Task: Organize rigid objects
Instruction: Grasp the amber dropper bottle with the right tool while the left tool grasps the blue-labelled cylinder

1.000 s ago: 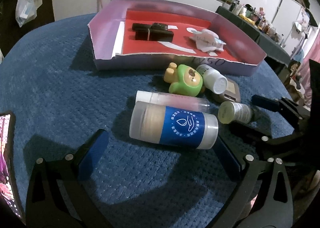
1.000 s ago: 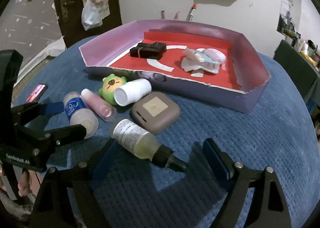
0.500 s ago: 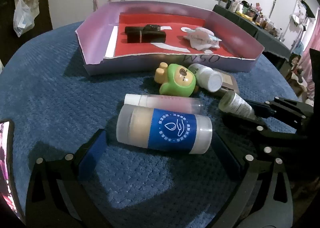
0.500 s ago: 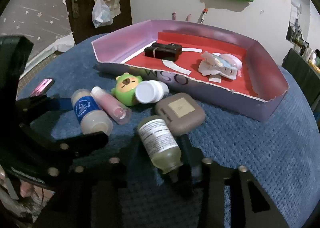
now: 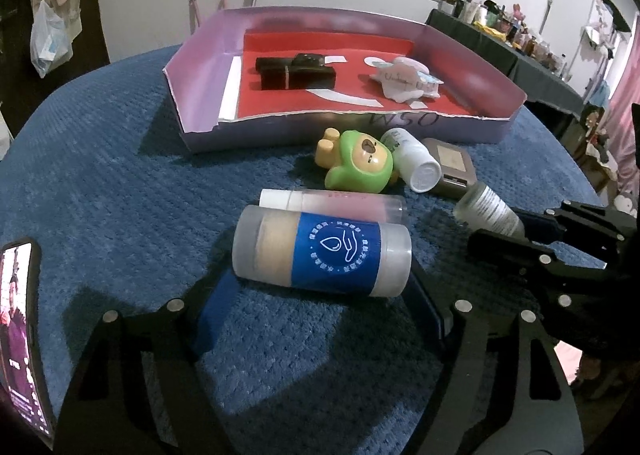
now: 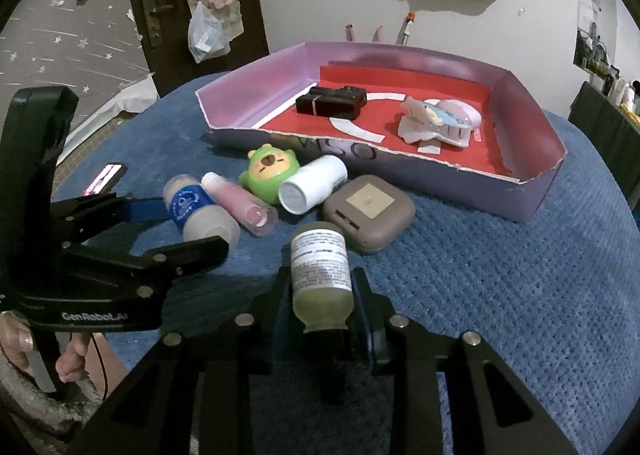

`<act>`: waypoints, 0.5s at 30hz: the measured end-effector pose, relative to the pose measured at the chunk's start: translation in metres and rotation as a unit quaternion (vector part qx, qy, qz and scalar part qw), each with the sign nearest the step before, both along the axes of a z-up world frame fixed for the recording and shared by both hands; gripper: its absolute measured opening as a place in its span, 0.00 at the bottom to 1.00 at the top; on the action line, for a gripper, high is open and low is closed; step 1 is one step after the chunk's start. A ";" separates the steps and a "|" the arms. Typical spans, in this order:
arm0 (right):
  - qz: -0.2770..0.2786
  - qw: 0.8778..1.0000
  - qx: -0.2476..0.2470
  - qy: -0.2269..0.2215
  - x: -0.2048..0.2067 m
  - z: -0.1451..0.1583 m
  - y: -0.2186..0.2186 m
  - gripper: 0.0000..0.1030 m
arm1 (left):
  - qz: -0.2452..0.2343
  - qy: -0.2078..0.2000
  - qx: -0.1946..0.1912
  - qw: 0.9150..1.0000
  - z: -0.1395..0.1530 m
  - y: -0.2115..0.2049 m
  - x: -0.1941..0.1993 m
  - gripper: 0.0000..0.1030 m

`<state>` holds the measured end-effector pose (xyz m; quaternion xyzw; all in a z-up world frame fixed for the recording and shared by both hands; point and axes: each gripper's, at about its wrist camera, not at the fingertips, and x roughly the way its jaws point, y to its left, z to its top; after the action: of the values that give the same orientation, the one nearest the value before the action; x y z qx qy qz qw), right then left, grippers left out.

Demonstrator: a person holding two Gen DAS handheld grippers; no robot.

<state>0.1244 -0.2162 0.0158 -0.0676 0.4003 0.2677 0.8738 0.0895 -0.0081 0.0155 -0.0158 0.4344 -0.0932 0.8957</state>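
A blue-label bottle (image 5: 320, 251) lies on its side on the blue cloth. My left gripper (image 5: 320, 275) is closing on it, and its pads meet the bottle's two ends. My right gripper (image 6: 320, 307) is shut on a small white-label bottle (image 6: 320, 271), gripped near its black cap; the left wrist view shows that bottle (image 5: 488, 211) at the right. A pink tube (image 5: 344, 203), green bear toy (image 5: 360, 171), white bottle (image 5: 416, 165) and brown case (image 5: 456, 167) lie before the purple tray (image 5: 192, 95).
The tray (image 6: 248, 103) has a red floor with a black box (image 6: 332, 101) and a hair clip (image 6: 440, 123) on it. A lit phone (image 5: 20, 331) lies at the cloth's left edge. A person's hand (image 6: 24, 339) holds the left gripper.
My right gripper closed on the small bottle, which turned to point along its fingers. My left gripper's jaws narrowed onto the blue-label bottle's ends.
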 end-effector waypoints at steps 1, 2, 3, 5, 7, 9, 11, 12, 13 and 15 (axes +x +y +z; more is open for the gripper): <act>0.001 1.000 0.002 -0.002 -0.001 0.002 0.000 0.30 | 0.000 0.000 -0.002 1.000 0.001 0.001 0.000 0.74; 0.001 1.000 0.004 -0.003 -0.002 0.003 0.000 0.30 | 0.000 -0.001 -0.004 1.000 0.002 0.002 -0.001 0.74; 0.001 1.000 0.006 -0.004 -0.003 0.005 -0.001 0.30 | 0.001 -0.002 -0.005 1.000 0.003 0.002 -0.001 0.74; 0.002 1.000 0.008 -0.008 -0.004 0.008 -0.001 0.30 | 0.001 -0.006 -0.005 1.000 0.006 0.002 -0.003 0.74; 0.003 1.000 0.011 -0.010 -0.005 0.010 -0.001 0.30 | 0.002 -0.010 -0.008 1.000 0.009 0.003 -0.005 0.74; 0.005 1.000 0.013 -0.012 -0.006 0.012 0.000 0.30 | 0.002 -0.011 -0.012 1.000 0.011 0.003 -0.006 0.74; 0.006 1.000 0.013 -0.015 -0.006 0.015 0.001 0.30 | 0.003 -0.012 -0.018 1.000 0.013 0.004 -0.007 0.74; 0.007 1.000 0.014 -0.016 -0.007 0.016 0.001 0.30 | 0.003 -0.013 -0.018 1.000 0.014 0.004 -0.007 0.74; 0.008 1.000 0.014 -0.017 -0.007 0.017 0.001 0.30 | 0.003 -0.014 -0.020 1.000 0.015 0.004 -0.007 0.74; 0.009 1.000 0.015 -0.019 -0.007 0.019 0.001 0.30 | 0.003 -0.018 -0.021 1.000 0.018 0.005 -0.008 0.74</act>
<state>0.1170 -0.2147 0.0351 -0.0628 0.3788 0.2799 0.8799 0.0815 -0.0035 0.0337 -0.0344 0.4164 -0.1001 0.9030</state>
